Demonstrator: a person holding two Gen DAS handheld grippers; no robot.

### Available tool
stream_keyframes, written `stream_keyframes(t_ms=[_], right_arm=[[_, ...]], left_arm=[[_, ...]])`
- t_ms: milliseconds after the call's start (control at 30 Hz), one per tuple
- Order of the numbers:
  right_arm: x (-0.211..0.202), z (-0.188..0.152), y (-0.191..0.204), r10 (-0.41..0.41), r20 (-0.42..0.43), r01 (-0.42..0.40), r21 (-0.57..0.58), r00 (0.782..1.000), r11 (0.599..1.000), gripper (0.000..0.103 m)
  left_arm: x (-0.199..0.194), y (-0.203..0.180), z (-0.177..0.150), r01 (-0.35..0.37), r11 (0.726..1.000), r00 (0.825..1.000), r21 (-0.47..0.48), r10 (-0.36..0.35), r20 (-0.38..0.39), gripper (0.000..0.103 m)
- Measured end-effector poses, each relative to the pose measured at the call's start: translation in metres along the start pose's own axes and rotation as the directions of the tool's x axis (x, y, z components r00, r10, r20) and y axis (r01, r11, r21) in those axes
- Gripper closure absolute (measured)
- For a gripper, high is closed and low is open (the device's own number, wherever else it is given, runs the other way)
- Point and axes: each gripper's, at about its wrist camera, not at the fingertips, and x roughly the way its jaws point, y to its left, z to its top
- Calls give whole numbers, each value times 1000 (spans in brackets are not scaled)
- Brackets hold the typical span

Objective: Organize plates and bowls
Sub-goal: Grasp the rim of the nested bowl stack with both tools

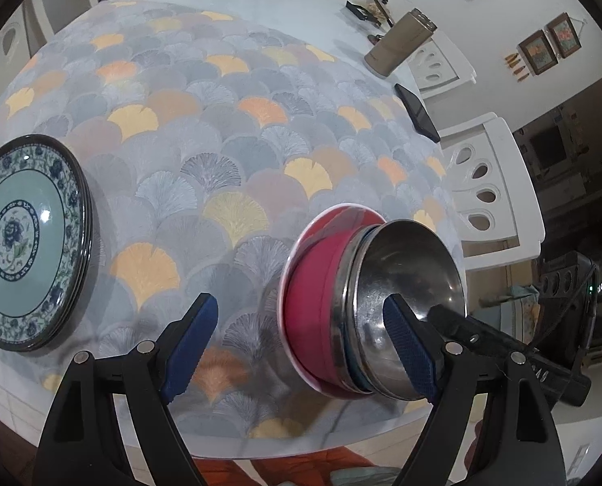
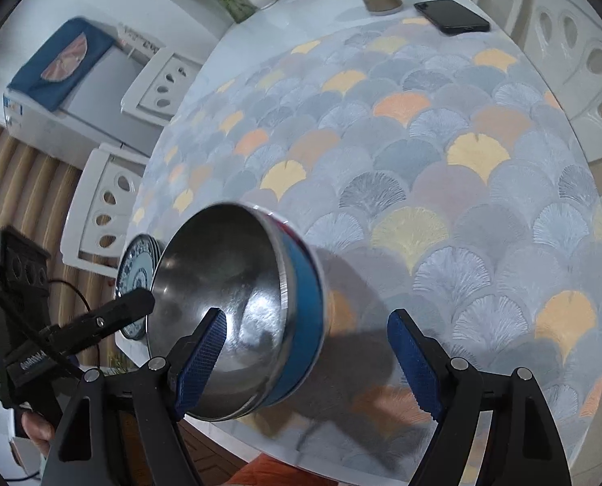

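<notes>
Black plastic left gripper [image 1: 297,348] and right gripper [image 2: 307,358]: blue cross-hatched pads [image 1: 189,348], silver round screws [image 2: 459,363], thin black cable [image 2: 70,295] at nine o'clock.

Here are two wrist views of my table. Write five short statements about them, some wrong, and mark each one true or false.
1. The steel bowl sits nested in coloured bowls. True.
2. Flower-patterned plates are stacked on the table. True.
3. The phone lies inside the steel bowl. False: it lies on the table, near the far edge.
4. The left tool and right tool are shut tight. False: both stand wide open.
5. The tablecloth is plain white. False: it has a coloured fan pattern.
</notes>
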Motion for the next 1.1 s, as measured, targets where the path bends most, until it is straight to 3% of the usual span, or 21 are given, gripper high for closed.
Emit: stream_keyframes(t_ms=[233,300,433,667,833,1000,1100], right_arm=[[-2,0,-17,47,-17,-46,57,999,997,22],[-3,0,-13,72,-23,-71,44,997,997,22],[-3,-2,-1,30,-25,-30,-31,999,999,22],[-1,1,-2,85,-53,-86,-10,995,996,22],[4,8,8,65,-72,-67,-29,995,997,22],[14,11,9,-13,-92,10,-31,996,999,22],[25,11,6,-6,-123,5,-7,992,1000,22]], left_arm=[[7,18,-7,-45,998,999,-55,46,24,20],[14,24,-10,-40,996,999,-81,41,9,20],[10,21,-14,-30,996,999,-85,32,23,22],[1,1,-10,53,997,998,-55,-50,45,22],[13,-9,-3,23,999,999,-30,-22,34,22],[18,-9,1,0,1000,999,-30,1,45,24],[26,-7,2,1,999,1000,-37,0,26,25]])
